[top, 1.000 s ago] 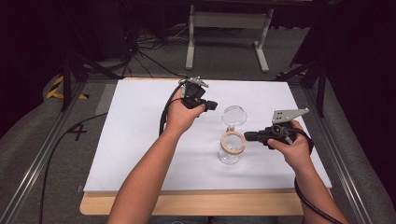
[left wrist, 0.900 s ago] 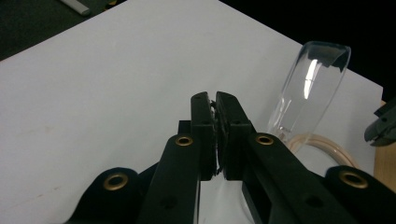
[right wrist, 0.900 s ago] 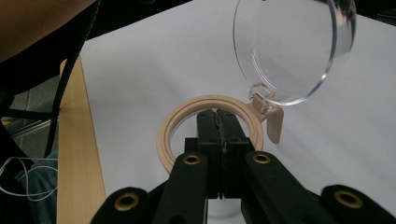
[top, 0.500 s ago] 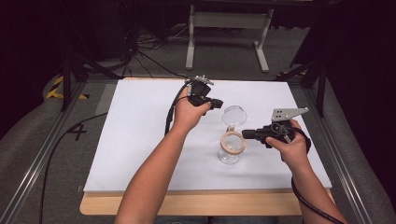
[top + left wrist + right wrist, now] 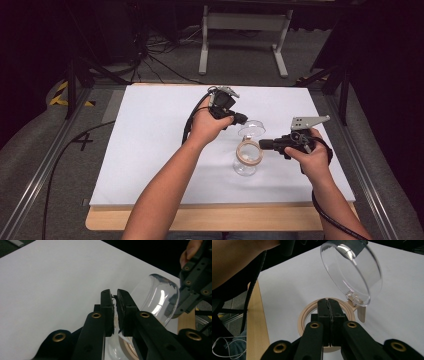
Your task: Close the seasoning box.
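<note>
The clear jar (image 5: 246,159) stands right of centre on the white surface (image 5: 150,150), its hinged clear lid (image 5: 252,129) now swung up and tilted open above the tan rim (image 5: 249,153). A second ago the left claw (image 5: 239,119) was farther back; it has come in and pinches the lid's edge. The right claw (image 5: 263,145) is clenched on the rim, steadying it (opening looks nearly done).

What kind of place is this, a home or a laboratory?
Probably a lab or recording studio: a white board on a wooden table, metal rails on grey carpet, loose cables, dark surroundings. A clear hinged-lid jar is handled with handheld grippers.
</note>
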The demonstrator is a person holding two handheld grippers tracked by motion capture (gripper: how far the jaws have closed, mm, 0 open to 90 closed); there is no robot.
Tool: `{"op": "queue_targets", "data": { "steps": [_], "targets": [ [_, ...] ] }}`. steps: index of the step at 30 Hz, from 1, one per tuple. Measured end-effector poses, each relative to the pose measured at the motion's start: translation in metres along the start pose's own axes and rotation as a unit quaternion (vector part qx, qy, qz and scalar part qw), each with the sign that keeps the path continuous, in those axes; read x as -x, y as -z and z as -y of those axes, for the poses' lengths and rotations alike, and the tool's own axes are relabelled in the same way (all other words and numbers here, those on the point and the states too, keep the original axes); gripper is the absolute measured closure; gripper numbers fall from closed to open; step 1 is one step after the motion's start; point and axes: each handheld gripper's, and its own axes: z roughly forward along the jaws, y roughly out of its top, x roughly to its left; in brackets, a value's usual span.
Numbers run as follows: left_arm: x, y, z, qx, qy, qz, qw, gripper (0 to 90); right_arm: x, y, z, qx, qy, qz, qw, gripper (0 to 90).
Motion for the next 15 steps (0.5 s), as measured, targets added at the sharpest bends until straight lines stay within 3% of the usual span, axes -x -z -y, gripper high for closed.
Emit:
{"op": "queue_targets", "data": {
  "steps": [3, 11, 15],
  "targets": [
    [0.005, 0.004, -0.001, -0.005, -0.013, -0.003, 0.9999, 82.8, 0.0, 0.0, 0.0, -0.002, -0.001, -0.002, 1.0, 90.0],
    [0.014, 0.016, 0.002, -0.007, -0.016, -0.008, 0.9998, 77.7, -0.002, -0.002, 0.0, -0.012, -0.002, -0.01, 0.9999, 90.0],
    [0.02, 0.026, 0.008, -0.015, -0.027, -0.004, 0.9995, 73.0, -0.005, -0.001, -0.001, -0.02, 0.002, -0.015, 0.9997, 90.0]
  ]
}}
